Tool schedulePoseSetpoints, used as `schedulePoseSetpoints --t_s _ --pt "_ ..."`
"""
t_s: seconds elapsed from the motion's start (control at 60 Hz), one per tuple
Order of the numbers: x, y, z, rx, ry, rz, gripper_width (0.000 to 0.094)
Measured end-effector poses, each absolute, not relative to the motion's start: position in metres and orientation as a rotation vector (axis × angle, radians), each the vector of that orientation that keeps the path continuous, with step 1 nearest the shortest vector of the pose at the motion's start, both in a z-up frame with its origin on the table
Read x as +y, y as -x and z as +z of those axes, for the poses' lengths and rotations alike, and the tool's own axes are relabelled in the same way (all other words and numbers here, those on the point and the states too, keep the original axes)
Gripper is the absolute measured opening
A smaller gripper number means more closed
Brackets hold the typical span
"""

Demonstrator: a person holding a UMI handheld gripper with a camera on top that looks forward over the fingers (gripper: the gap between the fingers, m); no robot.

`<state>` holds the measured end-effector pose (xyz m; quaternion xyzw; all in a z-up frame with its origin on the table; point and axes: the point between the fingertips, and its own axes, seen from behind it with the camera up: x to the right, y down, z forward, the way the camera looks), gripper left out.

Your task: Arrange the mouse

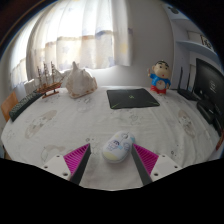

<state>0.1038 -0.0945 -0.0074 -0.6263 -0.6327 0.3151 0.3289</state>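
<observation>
**Mouse between the fingers, pad still bare**

Gripper view: the gripper [110,158] was low over a table [50,125] covered in a pale patterned cloth. A white mouse [117,147] sat between the two fingers, its near end level with the magenta pads. A sliver of cloth seemed to show on either side of it, so the fingers appeared spread around the mouse rather than pressing on it (the margin on each side was slim, and contact could not be ruled out entirely). The mouse looked to be resting on the cloth under its own weight.

Beyond the fingers, well apart from the mouse, a dark mouse pad [134,98] lay flat with nothing on it. A model ship [48,78] and a large shell [79,80] stood at the far left of the table, a small figurine [159,77] at the far right, and curtains [90,35] hung behind.

Judging by this layout, the task was at an early stage: the mouse had been bracketed but not visibly gripped, and the likely remainder was to close on it, carry it forward and set it on the pad.
</observation>
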Motion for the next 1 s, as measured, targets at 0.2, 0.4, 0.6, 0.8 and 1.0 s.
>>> schedulePoseSetpoints --t_s 0.2,0.4,0.6,0.8,1.0 --pt "-0.094 -0.085 -0.013 -1.647 1.690 0.810 0.0861" --pt "-0.100 -0.068 -0.017 -1.657 1.700 0.801 0.0861" --pt "-0.099 -0.059 -0.019 -1.652 1.696 0.788 0.0768" --pt "-0.094 -0.057 -0.019 -1.646 1.713 0.765 0.0465" --pt "-0.086 -0.045 0.034 -1.634 1.688 0.767 0.0415"
